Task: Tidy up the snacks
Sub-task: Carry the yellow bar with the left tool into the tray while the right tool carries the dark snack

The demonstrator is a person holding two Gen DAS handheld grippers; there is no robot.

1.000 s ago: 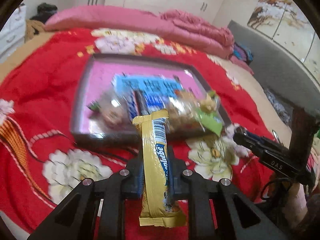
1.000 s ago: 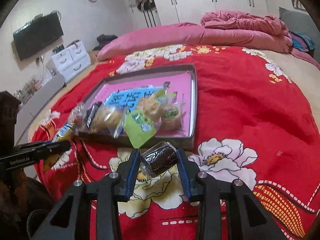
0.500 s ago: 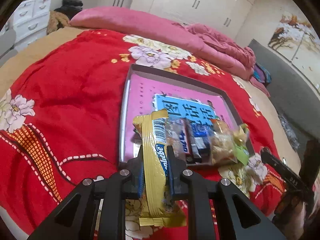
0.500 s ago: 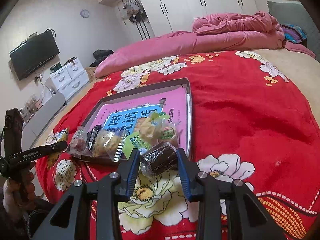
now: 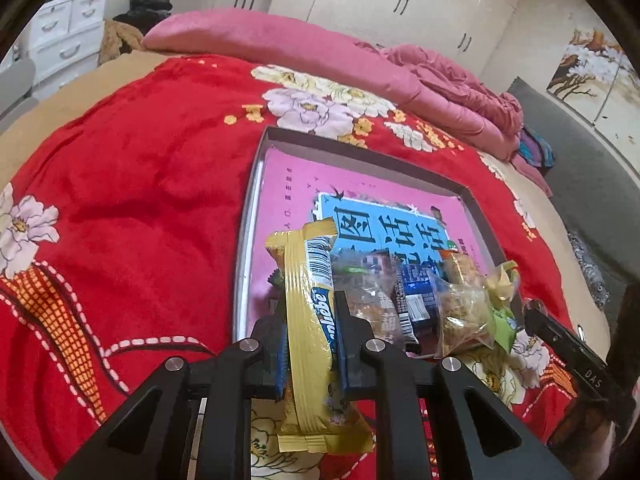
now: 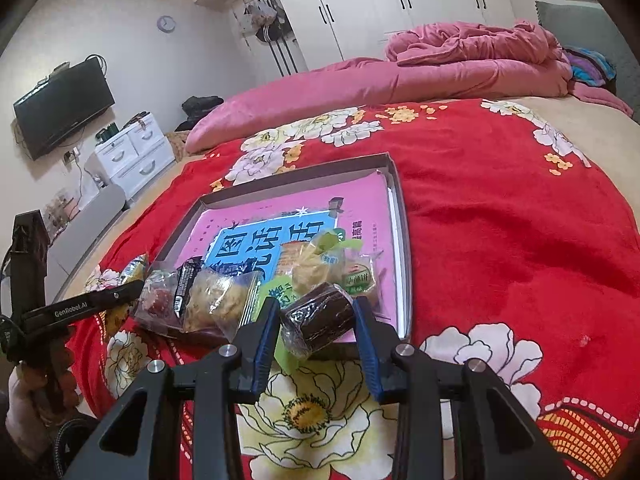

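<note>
My left gripper (image 5: 310, 312) is shut on a long yellow snack bar (image 5: 310, 304), held upright above the near left corner of a shallow grey box tray (image 5: 245, 216) with a pink and blue printed bottom. Several wrapped snacks (image 5: 416, 300) lie in a row along the tray's near edge. In the right wrist view my right gripper (image 6: 316, 316) is shut on a dark brown cake in clear wrap (image 6: 318, 322), just before the tray's (image 6: 402, 240) near right corner. The snack row (image 6: 224, 296) lies left of it. The left gripper (image 6: 96, 304) shows at the far left there.
The tray lies on a red flowered blanket (image 5: 132, 184) spread over a bed. Pink bedding (image 6: 420, 72) is heaped at the far end. White drawers (image 6: 132, 152) and a wall television (image 6: 64, 108) stand off to the left. A hand (image 6: 24, 408) holds the left gripper's handle.
The left gripper with the yellow bar has swung left, so the tray now lies ahead and to its right. The right gripper has shifted slightly, still holding the brown cake near the tray.
</note>
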